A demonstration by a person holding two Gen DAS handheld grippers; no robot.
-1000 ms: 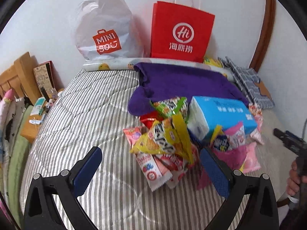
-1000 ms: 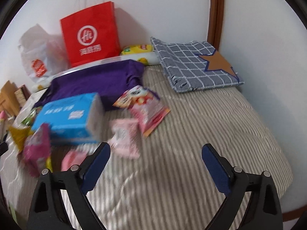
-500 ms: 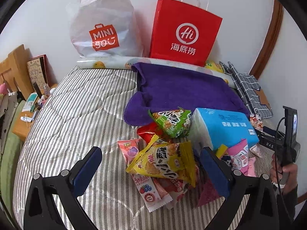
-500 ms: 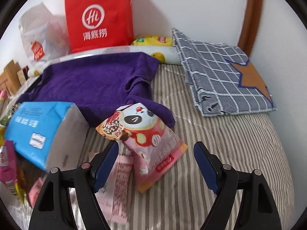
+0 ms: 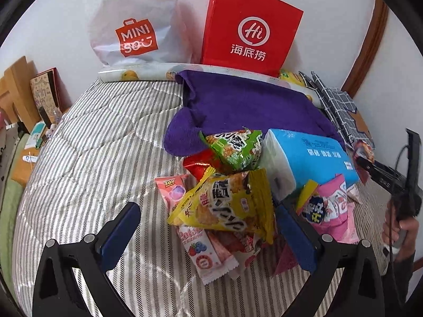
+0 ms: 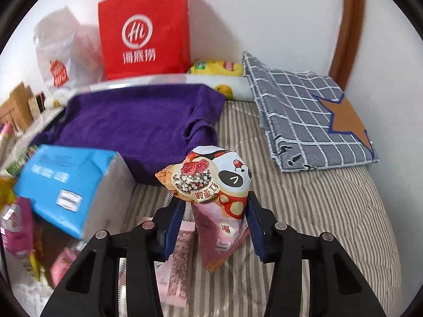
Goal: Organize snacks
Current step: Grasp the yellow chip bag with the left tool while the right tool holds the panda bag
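A pile of snack packets lies on the striped bed cover [image 5: 92, 158]: a yellow bag [image 5: 227, 206] on top, a green bag [image 5: 235, 148] behind it, and pink packets [image 5: 330, 208] beside a blue tissue pack [image 5: 312, 158]. My left gripper [image 5: 207, 211] hovers open over the pile, its fingers either side of the yellow bag and clear of it. My right gripper [image 6: 215, 211] is closing on a pink panda snack bag [image 6: 219, 182]. The bag stands crumpled between the pads, which press its sides.
A purple towel [image 5: 251, 105] lies behind the pile. A red paper bag [image 5: 251, 26] and a white plastic bag [image 5: 132, 26] lean on the wall. A grey checked cloth [image 6: 304, 121] covers the bed's right corner. A wooden bedside stand [image 5: 18, 97] is at the left.
My right gripper moved forward over the panda bag and its jaws narrowed onto it; the bag went from lying flat to standing between the pads. My left gripper came slightly nearer the pile.
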